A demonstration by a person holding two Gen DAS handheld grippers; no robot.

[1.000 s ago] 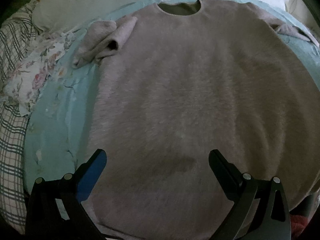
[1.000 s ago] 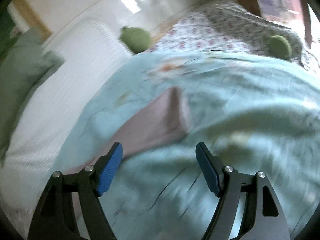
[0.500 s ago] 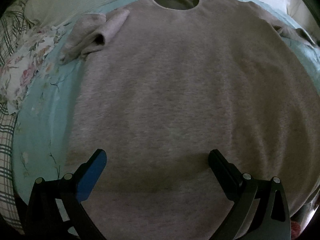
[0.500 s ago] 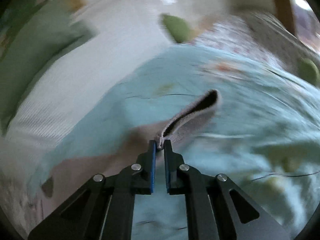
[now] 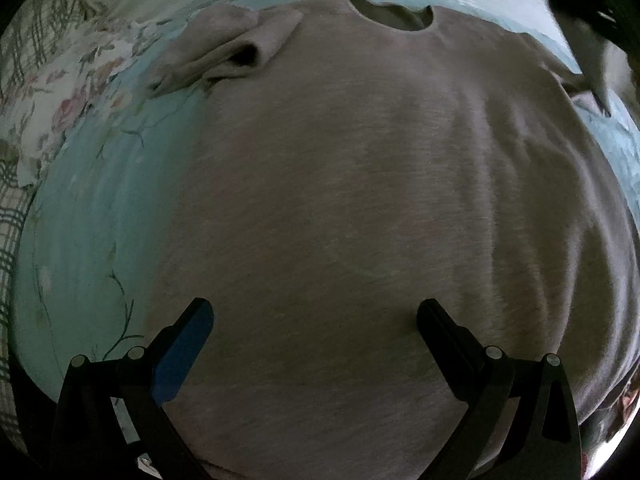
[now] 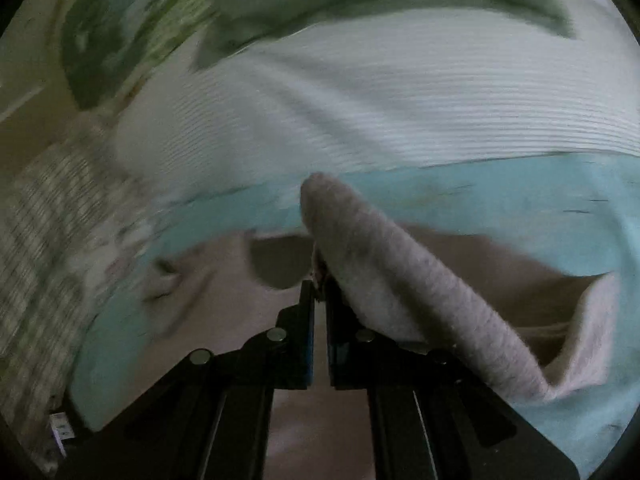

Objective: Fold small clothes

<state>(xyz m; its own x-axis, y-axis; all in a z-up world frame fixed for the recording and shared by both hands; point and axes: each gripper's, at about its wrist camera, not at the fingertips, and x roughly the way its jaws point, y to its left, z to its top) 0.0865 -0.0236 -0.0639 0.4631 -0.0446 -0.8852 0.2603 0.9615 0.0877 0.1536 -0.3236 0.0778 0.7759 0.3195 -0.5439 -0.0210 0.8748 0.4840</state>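
Shirt: soft grey fuzzy top (image 5: 360, 200), spread flat on the light blue bed sheet (image 5: 92, 208), round neck hole at the far end.
Far sleeve: other grey sleeve (image 5: 224, 56), bunched up near the neck, lying partly on blue sheet.
Left tongs: black left gripper (image 5: 316, 320), wide open over the near part of the top, pinching nothing.
Right tongs: black right gripper (image 6: 319, 300), squeezed tight on the grey sleeve (image 6: 420, 292), lifted off the bed.
Edges: white ribbed blanket (image 6: 400, 104) just past the neck; flowery and checked cloth at one side.
Room: bare blue sheet beside the top's long edge.
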